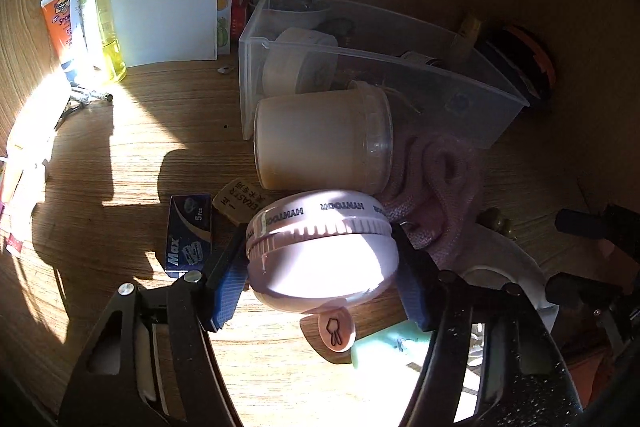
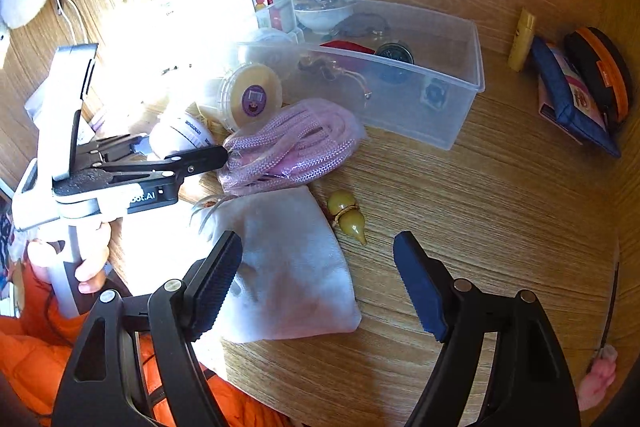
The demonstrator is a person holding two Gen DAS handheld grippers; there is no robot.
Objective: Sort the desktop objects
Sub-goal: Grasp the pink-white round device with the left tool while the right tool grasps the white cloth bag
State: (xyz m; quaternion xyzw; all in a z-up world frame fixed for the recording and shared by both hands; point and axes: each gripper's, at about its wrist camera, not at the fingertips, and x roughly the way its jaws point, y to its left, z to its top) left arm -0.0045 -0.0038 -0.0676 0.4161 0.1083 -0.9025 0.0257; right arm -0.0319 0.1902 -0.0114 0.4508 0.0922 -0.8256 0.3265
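A round pink case (image 1: 320, 251) with a lettered white band sits between the blue pads of my left gripper (image 1: 320, 283), which is shut on it just above the wooden desk. In the right wrist view the same case (image 2: 180, 135) shows in the left gripper (image 2: 180, 147), held by a person's hand (image 2: 92, 267). My right gripper (image 2: 318, 243) is open over a white cloth pouch (image 2: 292, 267), gripping nothing. Behind the case a cream jar (image 1: 320, 143) lies on its side against a clear plastic box (image 1: 400, 79).
A pink cord bundle (image 2: 292, 143) and a yellow gourd charm (image 2: 348, 217) lie beside the pouch. A blue blade box (image 1: 188, 235) and an eraser (image 1: 240, 203) lie left of the case. A yellow bottle (image 1: 100, 7), papers (image 1: 168, 7) and an orange tube (image 1: 60, 23) stand at the back.
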